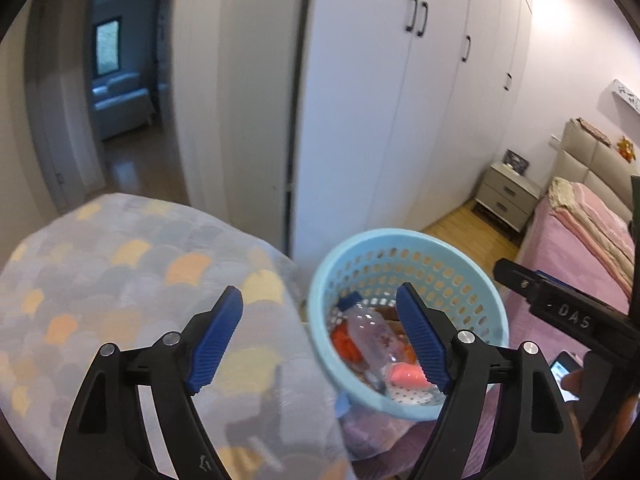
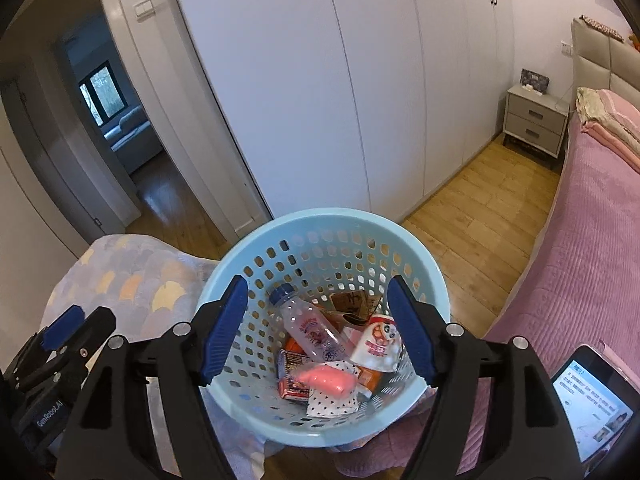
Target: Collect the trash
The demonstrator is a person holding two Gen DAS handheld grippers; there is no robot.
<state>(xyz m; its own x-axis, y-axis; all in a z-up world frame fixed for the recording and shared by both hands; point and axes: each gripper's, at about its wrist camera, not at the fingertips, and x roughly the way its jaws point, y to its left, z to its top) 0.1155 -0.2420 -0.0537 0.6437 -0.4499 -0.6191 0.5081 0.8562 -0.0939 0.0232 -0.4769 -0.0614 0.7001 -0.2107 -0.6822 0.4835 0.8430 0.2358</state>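
One light blue basket (image 2: 320, 232) with a perforated wall stands at the corner of the pink bed (image 2: 568, 260), just beside a cushion with a scale pattern (image 2: 132, 276). The trash lies inside it, on the bottom. One clear plastic bottle (image 2: 310, 330) lies on its side on top of the heap; its long axis runs diagonally, with the blue cap pointing up-left toward the far wall of the basket and the base pointing down-right. One pink soft item (image 2: 326, 378) lies across below it, its long axis nearly horizontal. I count also one brown cardboard piece (image 2: 354, 304), one white wrapper with a cartoon face (image 2: 380, 344), one small red box (image 2: 292, 378) and one dotted paper (image 2: 332, 402).

The right gripper (image 2: 318, 330) hovers over the basket with both tongs spread wide, holding nothing. The left gripper (image 1: 320, 340) is spread wide too and empty, above the basket rim and the cushion. One phone (image 2: 592, 404) lies on the bed.
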